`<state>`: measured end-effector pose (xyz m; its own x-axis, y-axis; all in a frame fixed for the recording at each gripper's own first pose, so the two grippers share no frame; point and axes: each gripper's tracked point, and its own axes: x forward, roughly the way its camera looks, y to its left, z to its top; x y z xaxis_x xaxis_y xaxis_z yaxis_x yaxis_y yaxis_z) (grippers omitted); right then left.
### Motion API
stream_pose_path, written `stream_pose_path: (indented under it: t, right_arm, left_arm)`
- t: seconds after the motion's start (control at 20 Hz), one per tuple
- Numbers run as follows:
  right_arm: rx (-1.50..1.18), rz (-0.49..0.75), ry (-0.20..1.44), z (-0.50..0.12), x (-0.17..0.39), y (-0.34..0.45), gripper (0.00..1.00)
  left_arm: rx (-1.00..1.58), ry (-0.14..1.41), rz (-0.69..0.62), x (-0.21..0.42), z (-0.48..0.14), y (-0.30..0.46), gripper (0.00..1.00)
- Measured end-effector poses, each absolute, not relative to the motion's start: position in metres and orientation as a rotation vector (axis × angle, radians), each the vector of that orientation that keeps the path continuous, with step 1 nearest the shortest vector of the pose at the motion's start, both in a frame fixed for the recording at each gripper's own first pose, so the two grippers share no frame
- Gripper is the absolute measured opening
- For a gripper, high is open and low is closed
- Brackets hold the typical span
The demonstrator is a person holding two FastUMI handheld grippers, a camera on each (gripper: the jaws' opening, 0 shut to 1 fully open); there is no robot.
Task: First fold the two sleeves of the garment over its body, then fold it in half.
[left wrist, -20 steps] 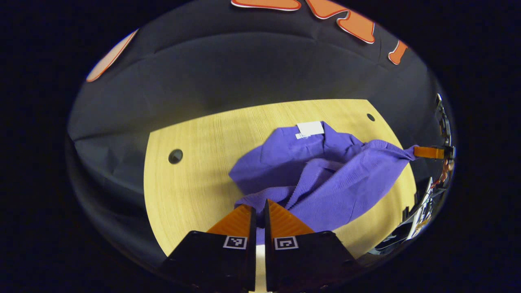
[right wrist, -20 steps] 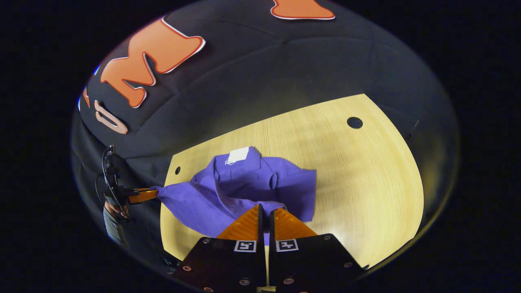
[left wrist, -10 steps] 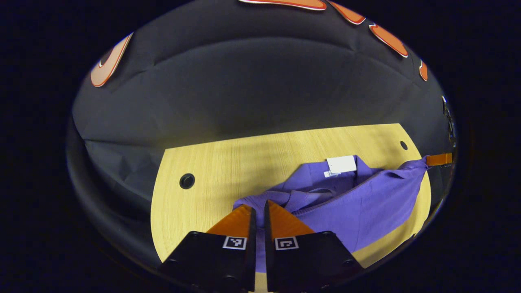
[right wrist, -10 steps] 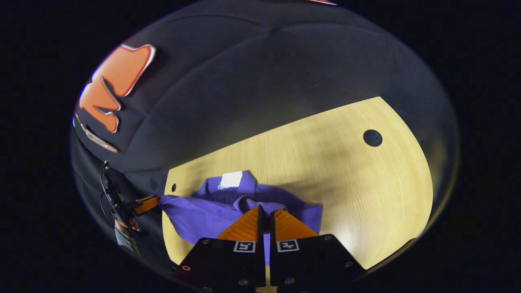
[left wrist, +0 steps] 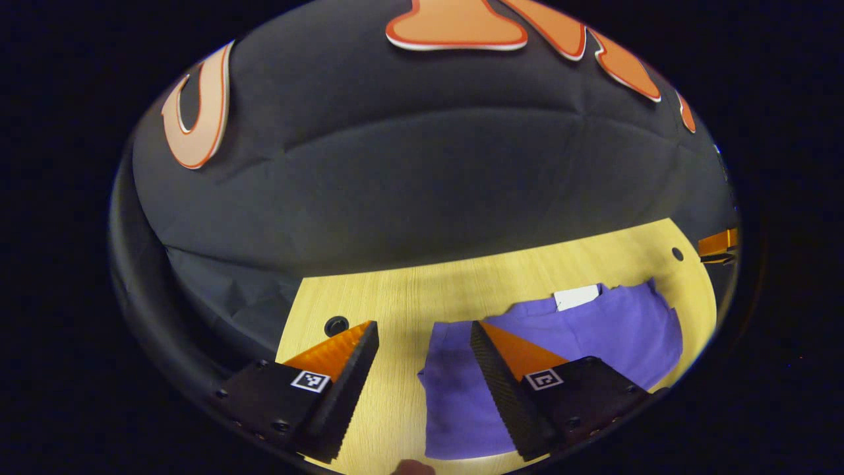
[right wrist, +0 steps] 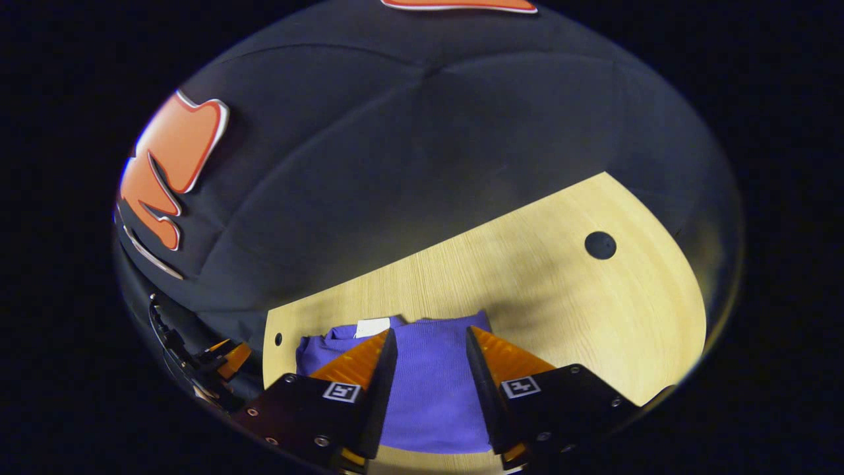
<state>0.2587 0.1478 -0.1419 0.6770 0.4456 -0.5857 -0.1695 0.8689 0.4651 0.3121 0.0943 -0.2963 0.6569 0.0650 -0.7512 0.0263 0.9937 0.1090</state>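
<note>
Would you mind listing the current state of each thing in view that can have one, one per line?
Purple garment: lying flat on the table, folded into a compact shape, held by neither gripper.
White tag: exposed at the garment's far edge.
Left gripper: open, fingers spread, nothing between them.
Right gripper: open, over the garment, not gripping it.
Wooden table: bearing the garment.

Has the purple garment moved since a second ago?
Yes. The purple garment was held up off the wooden table by both shut grippers; now the left gripper and right gripper are open, and it lies flat, folded.
</note>
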Motion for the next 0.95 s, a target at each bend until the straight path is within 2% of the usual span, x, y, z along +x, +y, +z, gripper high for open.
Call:
stream_pose_path:
  t: [0.05, 0.1, 0.15, 0.25, 0.7, 0.95]
  right_arm:
    - [0.379, 0.354, 0.712, -0.129, 0.254, 0.146, 0.73]
    - [0.363, 0.352, 0.675, -0.116, 0.248, 0.145, 0.77]
    - [0.355, 0.347, 0.646, -0.104, 0.242, 0.145, 0.87]
    - [0.358, 0.345, 0.585, -0.077, 0.23, 0.148, 0.95]
    - [0.193, 0.354, 0.317, 0.021, 0.147, 0.181, 0.96]
    - [0.12, 0.396, 0.204, 0.045, 0.076, 0.21, 0.96]
  left_arm:
    - [0.101, 0.829, 0.015, 0.311, -0.287, 0.09, 0.93]
    - [0.09, 0.803, 0.005, 0.307, -0.277, 0.088, 0.93]
    - [0.079, 0.777, -0.005, 0.305, -0.267, 0.084, 0.95]
    - [0.052, 0.728, -0.029, 0.297, -0.239, 0.081, 0.96]
    - [-0.03, 0.482, -0.113, 0.232, -0.136, 0.079, 0.96]
    - [0.094, 0.171, -0.182, 0.199, -0.068, 0.076, 0.94]
